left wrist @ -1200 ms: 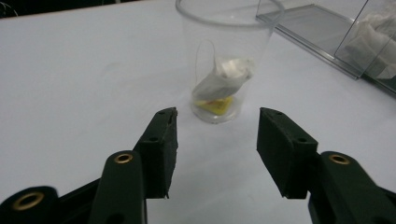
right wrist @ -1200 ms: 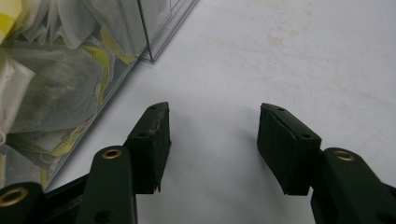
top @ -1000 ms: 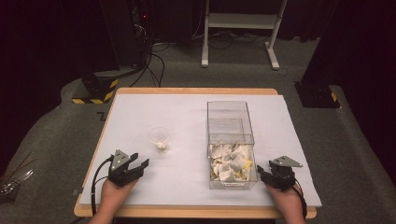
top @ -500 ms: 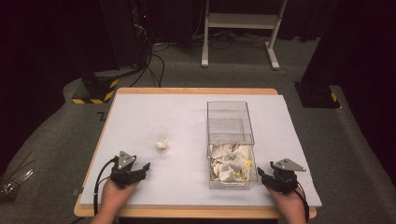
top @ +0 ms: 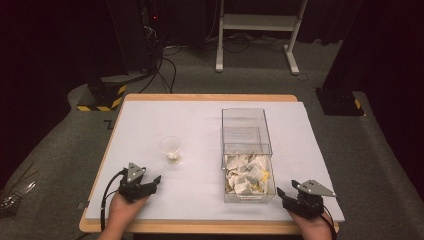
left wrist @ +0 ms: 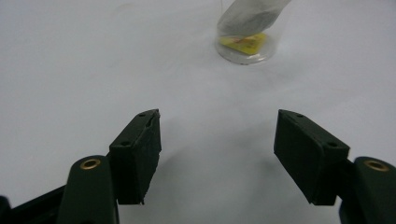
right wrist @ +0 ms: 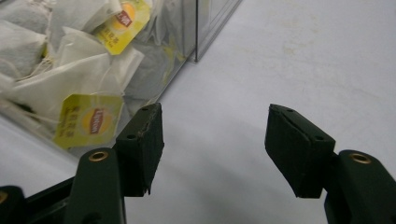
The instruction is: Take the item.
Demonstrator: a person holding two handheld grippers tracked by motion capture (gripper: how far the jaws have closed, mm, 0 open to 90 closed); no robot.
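Shifted rightward: right gripper [top: 284, 195], jaws widening, empty; left gripper [top: 152, 181] likewise widening, empty; one cup [top: 170, 148]; one clear box [top: 246, 134] of teabags [top: 246, 174].

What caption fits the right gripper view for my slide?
Open right claw over the white table, nothing between its jaws, beside a clear box packed with yellow-tagged tea bags.
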